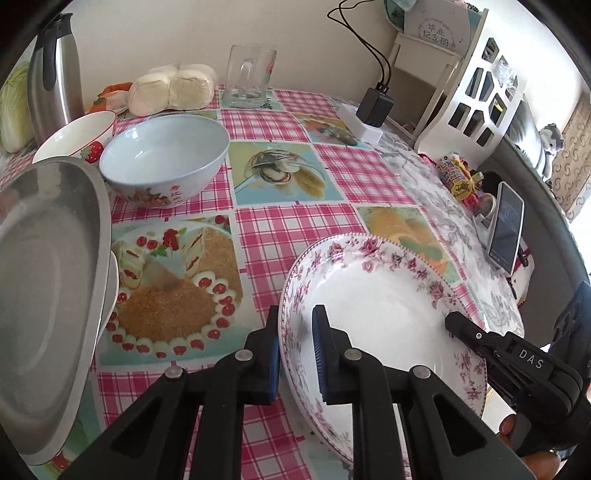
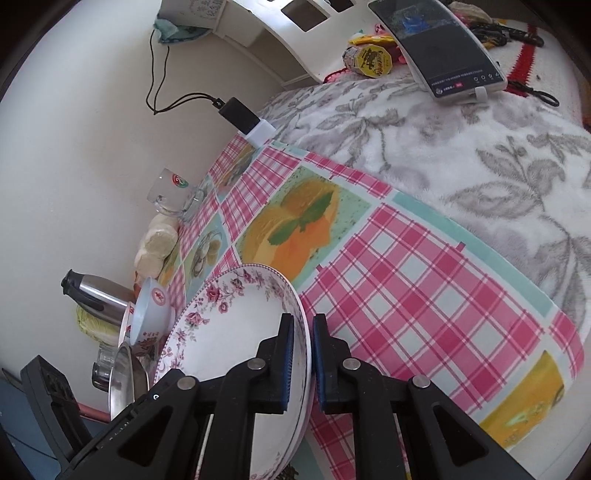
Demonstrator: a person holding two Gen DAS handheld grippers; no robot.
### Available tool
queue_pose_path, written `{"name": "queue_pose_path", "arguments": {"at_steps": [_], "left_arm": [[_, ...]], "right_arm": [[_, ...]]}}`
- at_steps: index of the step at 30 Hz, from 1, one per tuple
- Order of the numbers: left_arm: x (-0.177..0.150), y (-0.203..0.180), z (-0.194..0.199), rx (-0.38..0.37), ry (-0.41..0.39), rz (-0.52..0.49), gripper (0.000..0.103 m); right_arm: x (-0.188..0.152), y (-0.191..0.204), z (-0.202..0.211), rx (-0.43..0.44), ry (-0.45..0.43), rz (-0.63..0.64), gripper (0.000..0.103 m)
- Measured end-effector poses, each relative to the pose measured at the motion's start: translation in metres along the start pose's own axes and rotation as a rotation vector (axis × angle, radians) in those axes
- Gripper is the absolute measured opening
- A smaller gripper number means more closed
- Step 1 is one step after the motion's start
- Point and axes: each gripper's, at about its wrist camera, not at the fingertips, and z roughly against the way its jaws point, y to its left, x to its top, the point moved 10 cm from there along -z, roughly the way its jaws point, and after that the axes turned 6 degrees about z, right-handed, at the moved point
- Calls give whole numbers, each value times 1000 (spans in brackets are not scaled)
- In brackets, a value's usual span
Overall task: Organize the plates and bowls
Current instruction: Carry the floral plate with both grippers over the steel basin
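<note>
Cream wall (image 1: 147,33), white cutout shelf (image 1: 476,92), daylight.

Both grippers on the plate
Left gripper (image 1: 295,347) pinches the floral plate's (image 1: 376,317) near rim; right gripper (image 1: 458,325) grips its right edge.

Checked tablecloth (image 1: 295,229) under blue bowl (image 1: 162,155), mug (image 1: 247,77).

Landmark: the floral plate (image 1: 384,325). Beyond its far rim the bench (image 1: 295,229) lies bare up to the glass mug (image 1: 249,75). To its left, open cloth, then a steel plate (image 1: 48,288) close by, with a blue bowl (image 1: 164,157) behind. To its right stand a phone (image 1: 506,229) and a white rack (image 1: 476,92).
</note>
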Motion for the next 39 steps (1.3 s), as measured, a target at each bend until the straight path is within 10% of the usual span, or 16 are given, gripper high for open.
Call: {"name": "queue_pose_path", "arguments": {"at_steps": [19, 39], "left_arm": [[47, 3, 73, -161, -128, 122, 16], [99, 113, 160, -180, -315, 308, 16]], "right_arm": [[38, 79, 58, 100, -161, 75, 11], [22, 237, 48, 238, -170, 231, 11]]}}
